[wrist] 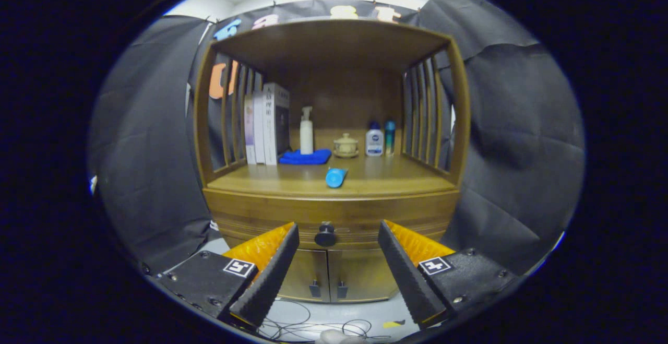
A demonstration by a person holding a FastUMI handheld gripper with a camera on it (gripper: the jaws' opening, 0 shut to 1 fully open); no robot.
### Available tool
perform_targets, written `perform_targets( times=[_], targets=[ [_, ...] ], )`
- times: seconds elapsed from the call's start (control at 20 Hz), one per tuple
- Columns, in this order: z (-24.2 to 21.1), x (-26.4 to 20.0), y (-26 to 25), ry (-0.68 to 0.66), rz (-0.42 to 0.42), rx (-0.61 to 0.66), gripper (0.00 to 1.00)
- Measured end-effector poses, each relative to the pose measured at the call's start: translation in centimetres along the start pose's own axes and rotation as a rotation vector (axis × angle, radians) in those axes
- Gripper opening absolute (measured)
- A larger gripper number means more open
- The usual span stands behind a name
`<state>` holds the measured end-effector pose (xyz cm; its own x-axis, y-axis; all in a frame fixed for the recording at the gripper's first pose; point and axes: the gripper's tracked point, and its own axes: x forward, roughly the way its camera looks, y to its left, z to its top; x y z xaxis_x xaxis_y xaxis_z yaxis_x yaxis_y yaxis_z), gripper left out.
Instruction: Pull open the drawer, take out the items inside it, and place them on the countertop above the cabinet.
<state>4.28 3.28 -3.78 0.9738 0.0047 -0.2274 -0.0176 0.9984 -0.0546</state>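
Behind the shut drawer (334, 218) front, whatever lies inside stays hidden; only its dark knob (325, 235) shows, centred between the wide-spread, empty tongs (338, 234) and beyond them. Above, the wooden cabinet (459, 125) carries its table (386, 177), where a blue tube (335, 177) lies with its long axis running front to back, cap end forward. Further back stand books (269, 123), a pump bottle (306, 131) on a blue cloth (305, 157), a small lidded pot (345, 145) and two bottles (380, 139).
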Motion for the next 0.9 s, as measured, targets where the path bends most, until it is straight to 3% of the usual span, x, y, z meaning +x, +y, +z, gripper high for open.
perform_targets(
  times=[0.35, 0.9],
  targets=[
    [1.1, -8.5, -1.9, -0.138, 0.003, 0.005, 0.99],
    [1.3, -9.9, -2.3, -0.132, 0.012, 0.023, 0.99]
  ],
)
